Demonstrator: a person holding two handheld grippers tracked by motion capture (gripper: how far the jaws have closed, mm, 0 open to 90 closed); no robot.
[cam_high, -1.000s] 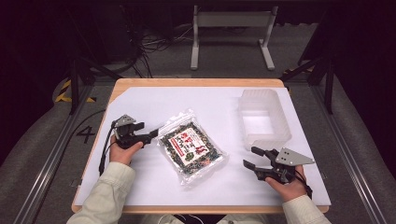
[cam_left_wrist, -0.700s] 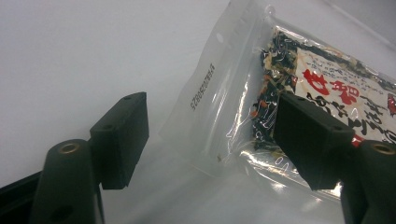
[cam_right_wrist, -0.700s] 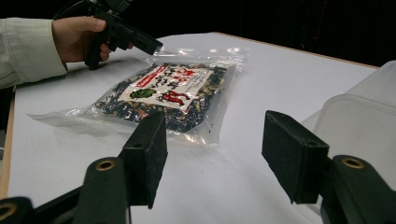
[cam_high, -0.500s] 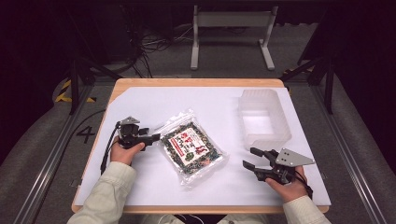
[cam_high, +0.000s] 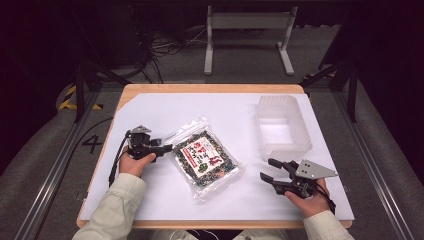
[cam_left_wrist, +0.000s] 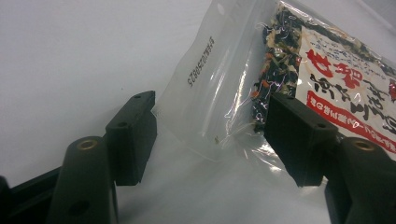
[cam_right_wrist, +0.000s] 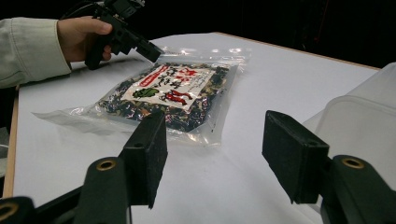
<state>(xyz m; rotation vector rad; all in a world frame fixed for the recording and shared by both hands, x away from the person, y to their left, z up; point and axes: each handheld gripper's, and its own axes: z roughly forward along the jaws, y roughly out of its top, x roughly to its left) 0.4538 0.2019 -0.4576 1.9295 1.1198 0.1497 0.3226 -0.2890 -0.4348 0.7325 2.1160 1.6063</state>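
Lying near the middle of the white worktop (cam_high: 165, 107) in the high view, the clear food packet (cam_high: 205, 157) sits at a slant with bare sheet on every side. The left gripper (cam_high: 165, 148) rests just at the packet's upper left corner, held by the left hand (cam_high: 134, 162). The right gripper (cam_high: 267, 169) lies near the front right, well apart from the packet, its jaws spread with nothing between them. A clear plastic tub (cam_high: 282, 127) stands toward the right edge, just beyond the right gripper. The wooden rim of the worktop shows along the far and front edges, and a 4 is marked on the floor at the left.

From the left gripper view, the packet's clear sealed corner (cam_left_wrist: 210, 102) lies between the 2 black jaws, which have just been closing; the pads do not press on it yet, and open sheet stretches away to the left. A printed code runs along the seal, too small to read. The white label (cam_left_wrist: 345, 74) carries red characters.

From the right gripper view, the right gripper (cam_right_wrist: 215, 149) stands released over bare sheet, the packet (cam_right_wrist: 173, 93) ahead of it and the tub's rim (cam_right_wrist: 359, 112) at the right. The left gripper (cam_right_wrist: 152, 51) touches the packet's far corner. The label shows red and green print that I cannot read.
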